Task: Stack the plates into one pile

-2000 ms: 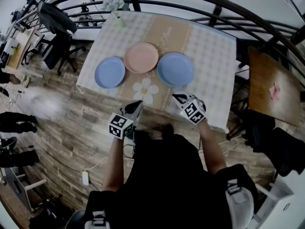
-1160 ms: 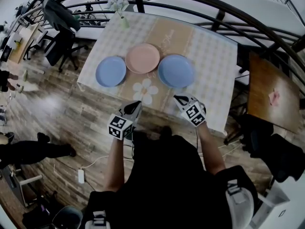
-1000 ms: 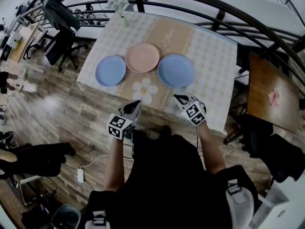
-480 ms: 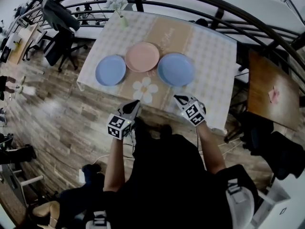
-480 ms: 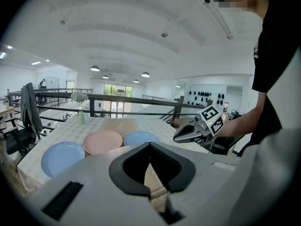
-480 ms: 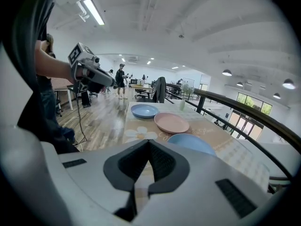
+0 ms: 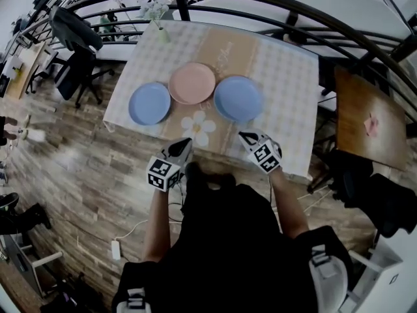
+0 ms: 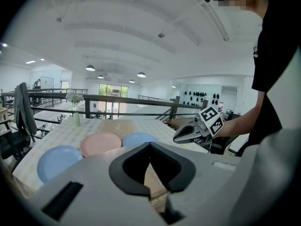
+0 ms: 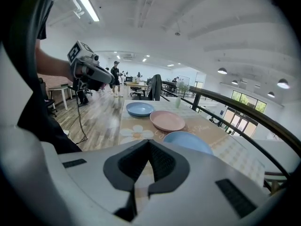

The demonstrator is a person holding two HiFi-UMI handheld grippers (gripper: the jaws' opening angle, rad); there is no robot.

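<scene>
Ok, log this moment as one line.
stage: no plate picked up | left gripper: shut, empty | right gripper: shut, empty | table: left blue plate, pink plate, right blue plate in a row, unstacked

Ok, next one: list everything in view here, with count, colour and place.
left blue plate: 1, blue, left end of the row on the table
pink plate: 1, pink, middle of the row
right blue plate: 1, blue, right end of the row
table: 1, pale checked cloth with tan runner, ahead of the person
vase: 1, pale, with white flowers, far left corner of the table
railing: 1, black, beyond the table
side table: 1, brown wood, to the right
office chair: 1, black, draped with dark cloth, far left
left gripper: 1, grey, fingers together, empty, short of the table edge
right gripper: 1, grey, fingers together, empty, at the near table edge
</scene>
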